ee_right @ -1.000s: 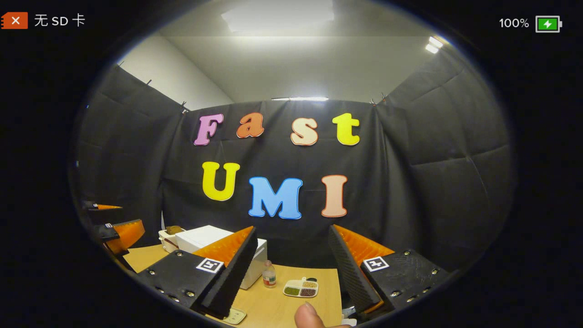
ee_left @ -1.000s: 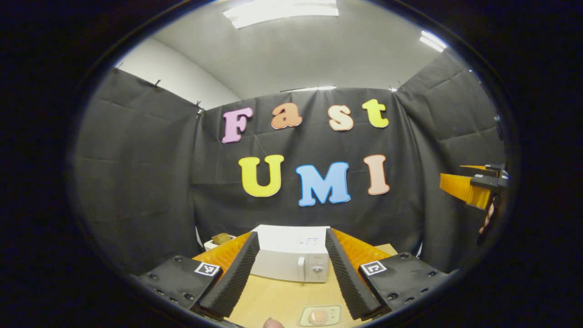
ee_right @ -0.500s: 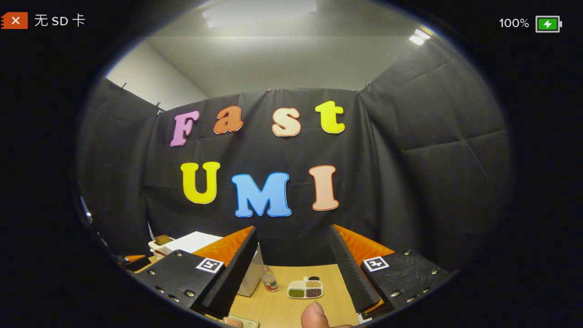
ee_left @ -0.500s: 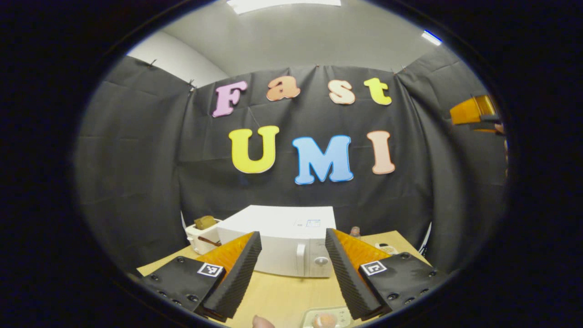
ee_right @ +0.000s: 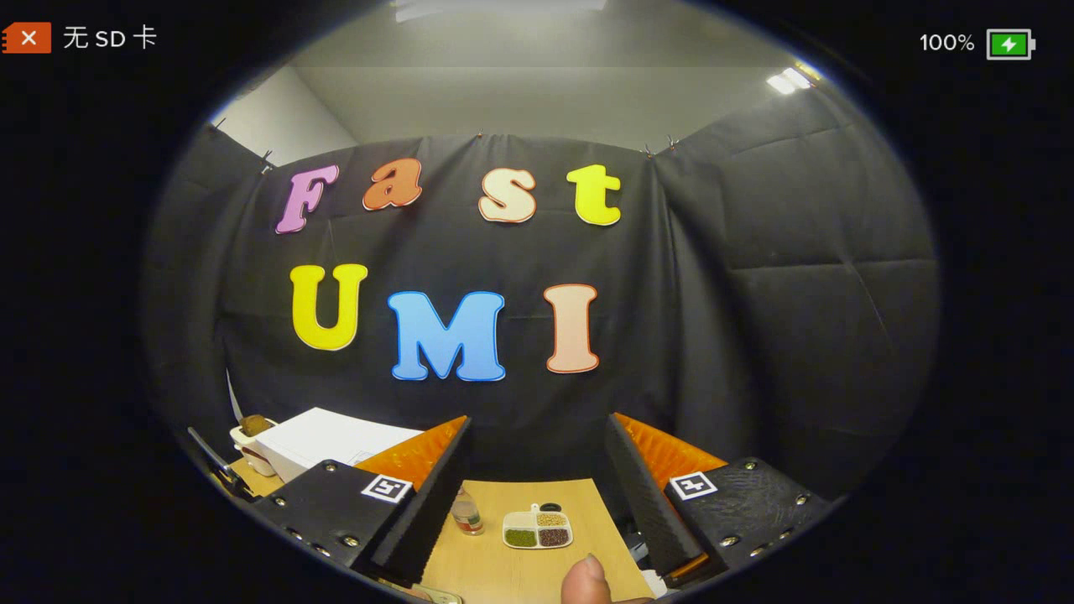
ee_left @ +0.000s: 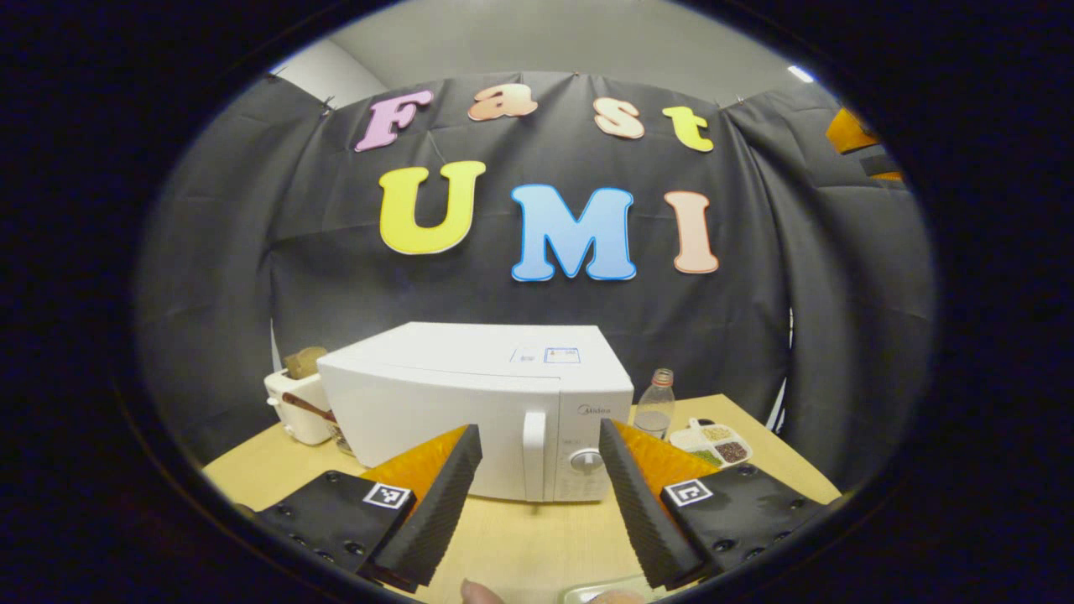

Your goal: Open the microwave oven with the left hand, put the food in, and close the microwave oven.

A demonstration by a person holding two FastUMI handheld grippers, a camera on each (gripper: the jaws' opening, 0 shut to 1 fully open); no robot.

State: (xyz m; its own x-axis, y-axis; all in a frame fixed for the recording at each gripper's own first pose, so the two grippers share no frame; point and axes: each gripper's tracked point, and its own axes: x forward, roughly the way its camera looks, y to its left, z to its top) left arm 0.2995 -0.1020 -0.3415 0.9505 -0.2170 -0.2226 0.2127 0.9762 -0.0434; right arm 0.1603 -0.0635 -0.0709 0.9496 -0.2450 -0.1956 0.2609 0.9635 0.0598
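Your left claw (ee_left: 533,495) is spread wide with nothing between its fingers, and it looks straight at the white microwave oven (ee_left: 478,403), which sits shut on the wooden table (ee_left: 520,545). The door's upright handle (ee_left: 534,453) shows in the gap between your fingers, with the round dial (ee_left: 586,460) just beside it. A toaster (ee_left: 295,407) stands close against the oven's far side, and a clear bottle (ee_left: 654,407) and a divided dish of grains (ee_left: 713,443) sit near its other side. The food tray's edge (ee_left: 600,594) peeks in at the bottom, near you. Your right claw (ee_right: 537,495) is also apart and empty — held above the table, pointing toward the bottle and dish, a thumb tip (ee_right: 586,579) just below.
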